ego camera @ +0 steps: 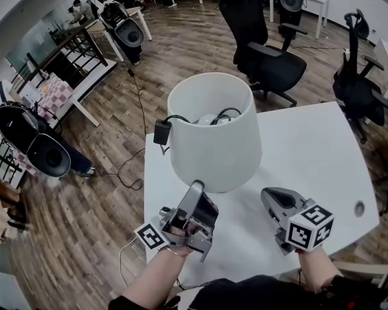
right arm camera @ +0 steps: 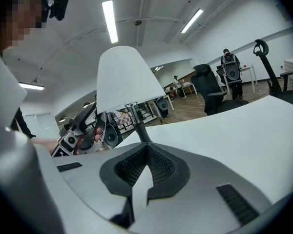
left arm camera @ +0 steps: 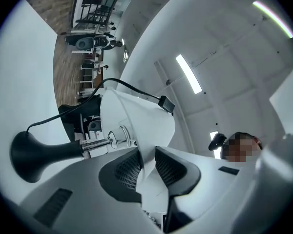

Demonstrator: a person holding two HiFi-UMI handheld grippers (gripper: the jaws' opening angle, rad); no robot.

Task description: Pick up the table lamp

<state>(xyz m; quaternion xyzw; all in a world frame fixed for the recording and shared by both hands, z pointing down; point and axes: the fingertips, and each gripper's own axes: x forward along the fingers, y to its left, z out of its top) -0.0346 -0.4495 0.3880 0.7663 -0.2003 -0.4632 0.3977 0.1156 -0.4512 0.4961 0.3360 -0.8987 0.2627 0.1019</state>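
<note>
The table lamp has a wide white shade [ego camera: 213, 134] that hides its stem and base from above; a bulb and black cord lie inside it. My left gripper [ego camera: 197, 187] is at the shade's lower near rim and is shut on that rim. In the left gripper view the shade's edge [left arm camera: 136, 116] runs between the pads [left arm camera: 124, 167], with the chrome stem [left arm camera: 95, 144] and black base [left arm camera: 34, 152] beyond. My right gripper [ego camera: 268, 196] hovers over the table to the right of the lamp, shut and empty. The right gripper view shows the lamp [right arm camera: 124, 77] standing upright ahead.
The white table [ego camera: 310, 154] has a cable hole [ego camera: 359, 207] near its right front corner. A black power adapter [ego camera: 161, 132] hangs at the table's left edge, its cord trailing to the wooden floor. Black office chairs [ego camera: 265, 50] stand behind the table, black round-faced units [ego camera: 32, 144] at left.
</note>
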